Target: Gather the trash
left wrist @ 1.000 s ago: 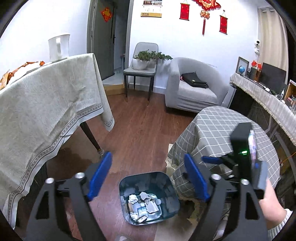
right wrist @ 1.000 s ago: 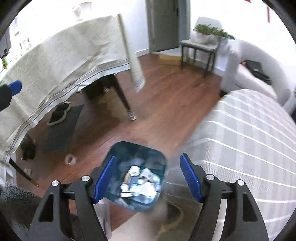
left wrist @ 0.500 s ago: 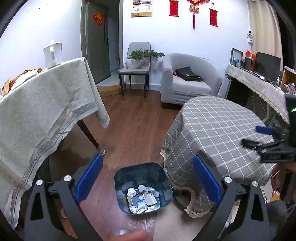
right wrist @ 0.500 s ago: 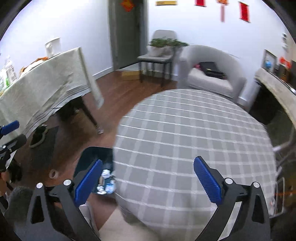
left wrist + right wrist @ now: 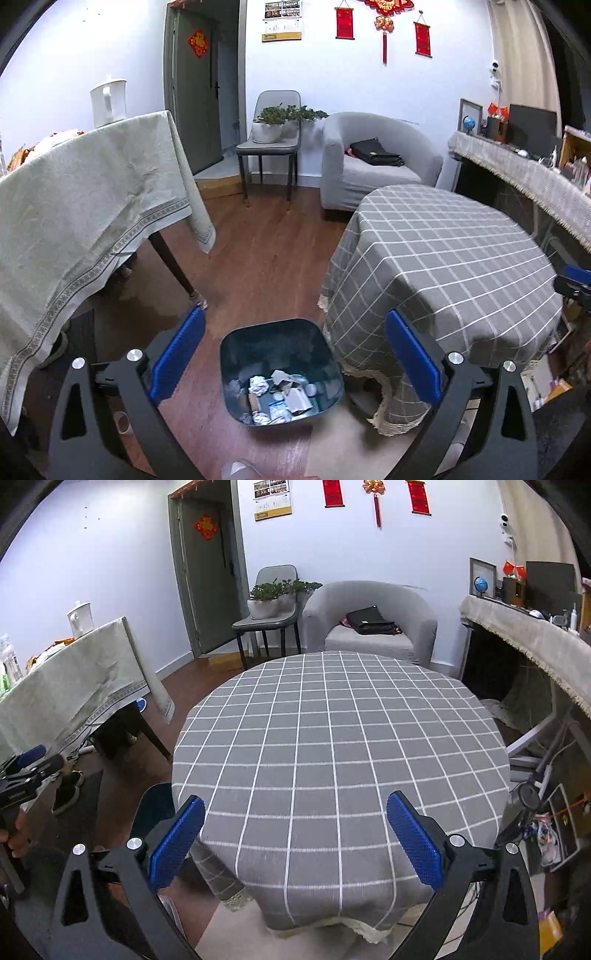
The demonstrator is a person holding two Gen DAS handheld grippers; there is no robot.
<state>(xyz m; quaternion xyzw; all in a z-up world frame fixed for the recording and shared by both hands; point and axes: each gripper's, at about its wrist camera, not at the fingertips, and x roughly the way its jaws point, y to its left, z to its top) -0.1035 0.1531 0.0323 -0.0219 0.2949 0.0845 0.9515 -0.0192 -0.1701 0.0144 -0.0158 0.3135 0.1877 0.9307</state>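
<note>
**Both tongs empty, bin beside the round desk**

I see the round desk (image 5: 332, 746) under its grey checked cloth filling my right view, its top bare. Off to the left stands the longer desk (image 5: 85, 206) draped in pale cloth. On the wooden floor (image 5: 258, 258), just beside the round desk's hanging hem, sits the dark teal trash bin (image 5: 280, 369), holding crumpled foil and scraps of paper (image 5: 280, 395). My left tongs (image 5: 293, 354) hang over the bin, spread wide, having just been opening, with nothing gripped. My right tongs (image 5: 295, 842) are over the round desk's near edge, likewise just opened and spread wide, empty.
</note>
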